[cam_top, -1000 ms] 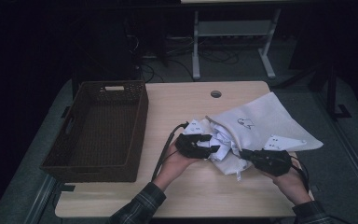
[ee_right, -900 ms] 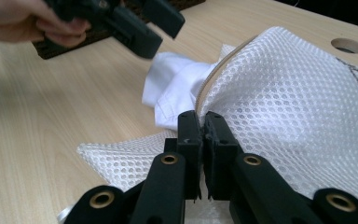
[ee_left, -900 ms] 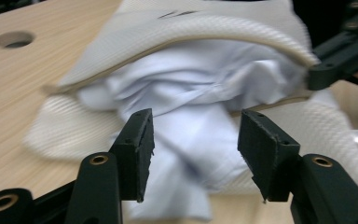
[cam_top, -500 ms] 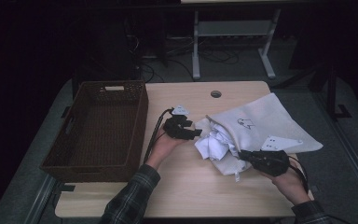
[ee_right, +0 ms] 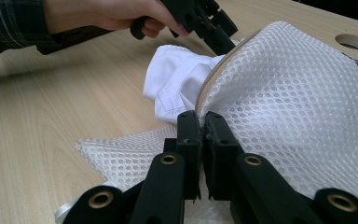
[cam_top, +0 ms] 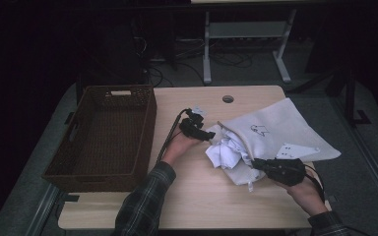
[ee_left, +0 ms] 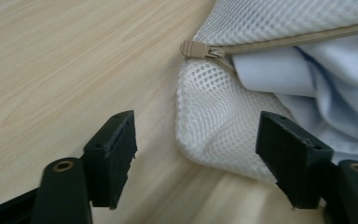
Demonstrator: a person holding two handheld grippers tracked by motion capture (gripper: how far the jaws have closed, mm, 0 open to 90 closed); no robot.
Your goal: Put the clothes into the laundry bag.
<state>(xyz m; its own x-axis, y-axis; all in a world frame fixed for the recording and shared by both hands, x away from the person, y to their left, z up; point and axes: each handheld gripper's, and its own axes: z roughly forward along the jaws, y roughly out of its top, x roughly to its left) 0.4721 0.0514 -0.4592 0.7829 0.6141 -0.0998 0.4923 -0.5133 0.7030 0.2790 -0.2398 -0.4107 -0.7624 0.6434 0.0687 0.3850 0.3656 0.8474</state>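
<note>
High view: a light wooden table [cam_top: 192, 196] carries a dark woven basket [cam_top: 106, 137] at its left and a white mesh laundry bag [cam_top: 280, 132] at its right, well apart from each other. A crumpled white garment [cam_top: 226, 150] bulges out of the bag's open mouth toward the table's middle. A round cable hole [cam_top: 228, 99] sits in the tabletop beyond the bag.

The left gripper [cam_top: 207, 134] lies just beside the bag's upper corner, a plaid sleeve [cam_top: 145, 201] behind it. In the left gripper view its jaws stand wide apart, holding nothing — the bag's mesh corner [ee_left: 214, 126] lies between them on the wood, with the tan zipper end [ee_left: 193, 48] just beyond and pale cloth [ee_left: 307, 79] showing inside.

The right gripper [cam_top: 256, 164] is at the bag's near edge. In the right gripper view its jaws [ee_right: 203, 140] are pressed together on the mesh at the zipper edge [ee_right: 214, 79], lifting it; the garment [ee_right: 177, 84] sits just past them, and the other hand [ee_right: 107, 14] with its gripper is at the far corner.

On the floor beyond the table stand a metal frame [cam_top: 246, 39] and cables.
</note>
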